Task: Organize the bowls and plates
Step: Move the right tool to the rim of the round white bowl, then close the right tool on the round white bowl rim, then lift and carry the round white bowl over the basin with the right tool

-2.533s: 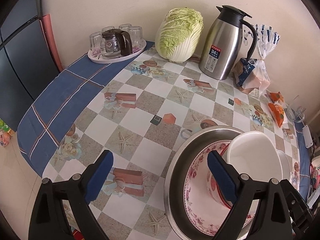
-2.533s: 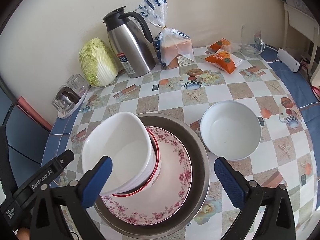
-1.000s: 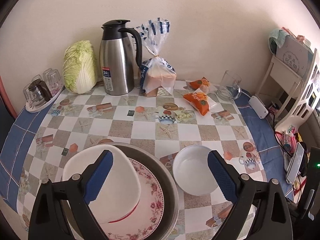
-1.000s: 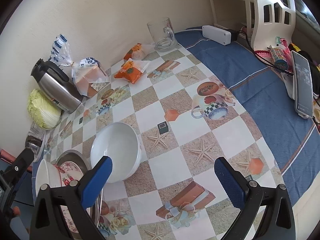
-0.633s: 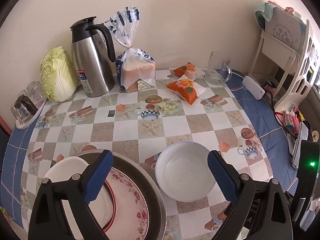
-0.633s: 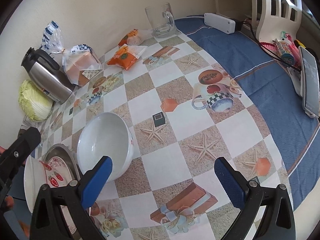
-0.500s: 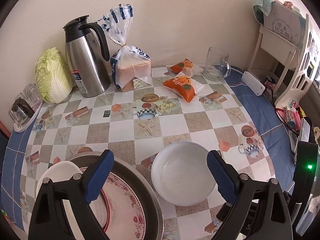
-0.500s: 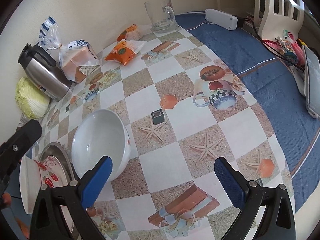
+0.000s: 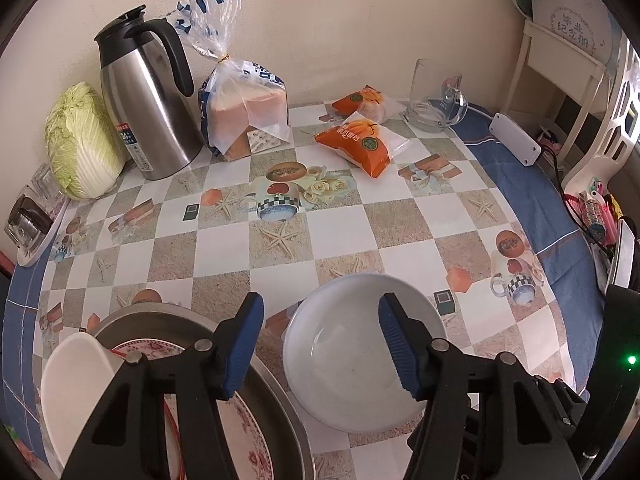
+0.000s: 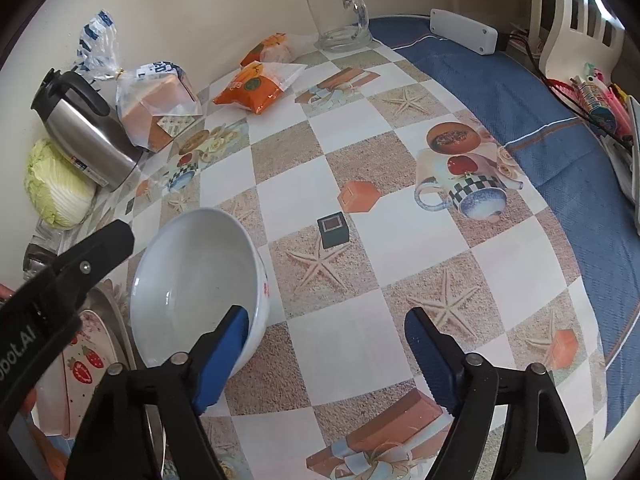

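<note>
A white bowl (image 9: 352, 364) stands on the checked tablecloth, also in the right wrist view (image 10: 192, 284). My left gripper (image 9: 320, 344) is open, its right finger over the bowl's inside and its left finger outside the left rim. My right gripper (image 10: 326, 352) is open, its left finger at the bowl's near rim. To the left a steel basin (image 9: 280, 428) holds a floral plate (image 9: 256, 448) and a tilted white bowl (image 9: 76, 392) with a red rim.
At the back stand a steel thermos jug (image 9: 148, 108), a cabbage (image 9: 80, 140), a bread bag (image 9: 244, 108), orange snack packs (image 9: 356, 140) and a glass mug (image 9: 436, 96). A tray of glasses (image 9: 28, 216) sits far left. A white chair (image 9: 600, 128) stands right.
Both grippers have narrowed their jaws and moved closer to the lone white bowl. The left view has swung from the basin to the bowl.
</note>
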Demonstrator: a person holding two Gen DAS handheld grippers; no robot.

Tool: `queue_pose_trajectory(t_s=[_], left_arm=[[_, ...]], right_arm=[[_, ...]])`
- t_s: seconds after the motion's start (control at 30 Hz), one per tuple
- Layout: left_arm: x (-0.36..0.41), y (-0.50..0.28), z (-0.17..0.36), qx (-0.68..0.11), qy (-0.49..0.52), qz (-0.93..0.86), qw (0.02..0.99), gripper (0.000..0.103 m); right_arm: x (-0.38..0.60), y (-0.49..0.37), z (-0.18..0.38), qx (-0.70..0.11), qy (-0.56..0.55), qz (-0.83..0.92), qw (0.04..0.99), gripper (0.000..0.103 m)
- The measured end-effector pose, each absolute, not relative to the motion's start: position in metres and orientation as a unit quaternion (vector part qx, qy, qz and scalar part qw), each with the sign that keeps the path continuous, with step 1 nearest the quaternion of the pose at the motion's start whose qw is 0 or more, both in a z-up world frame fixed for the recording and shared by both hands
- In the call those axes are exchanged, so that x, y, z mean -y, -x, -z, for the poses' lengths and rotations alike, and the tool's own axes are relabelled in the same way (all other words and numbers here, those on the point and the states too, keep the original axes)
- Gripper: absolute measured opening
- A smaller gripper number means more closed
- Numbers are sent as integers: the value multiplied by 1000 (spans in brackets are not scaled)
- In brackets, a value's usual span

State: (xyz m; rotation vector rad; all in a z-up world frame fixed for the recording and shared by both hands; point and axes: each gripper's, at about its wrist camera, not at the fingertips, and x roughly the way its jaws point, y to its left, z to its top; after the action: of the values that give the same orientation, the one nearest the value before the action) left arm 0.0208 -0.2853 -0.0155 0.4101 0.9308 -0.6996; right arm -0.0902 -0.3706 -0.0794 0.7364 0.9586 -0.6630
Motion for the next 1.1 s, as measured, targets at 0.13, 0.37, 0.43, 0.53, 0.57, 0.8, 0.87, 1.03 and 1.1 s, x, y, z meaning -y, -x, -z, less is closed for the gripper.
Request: queue_pose_trajectory(t_s=[0.13,0.37,0.43,0.53,0.57,0.8,0.87,1.03,1.1], left_arm=[[287,-25,25,-449,-191,329,808,51],[287,-31,37,-469,-182,329,799,50],[286,-33,39,-474,-176,330,797,49],[285,-34,41,-478,-172,329,796,47],[285,-35,41,-480,-170,329,796,47],[283,-37,46,-490,-164,329,791,43],[285,-36,48,-492,-167,331,788,39],[288,-32,55,-498,-173,336,781,28],[290,-31,58,-501,-174,340,777,24]], right_arm=[[370,86,81,-438,-345,303,773,68],[366,79,81,-425,-355,289,781,40],[364,77,79,-424,-349,288,784,32],[363,75,79,-421,-351,282,787,23],[362,75,79,-421,-352,281,787,22],[368,84,78,-414,-358,296,783,15],[371,87,78,-411,-363,299,781,15],[377,96,78,-404,-370,314,775,14],[378,98,78,-402,-374,317,773,13]])
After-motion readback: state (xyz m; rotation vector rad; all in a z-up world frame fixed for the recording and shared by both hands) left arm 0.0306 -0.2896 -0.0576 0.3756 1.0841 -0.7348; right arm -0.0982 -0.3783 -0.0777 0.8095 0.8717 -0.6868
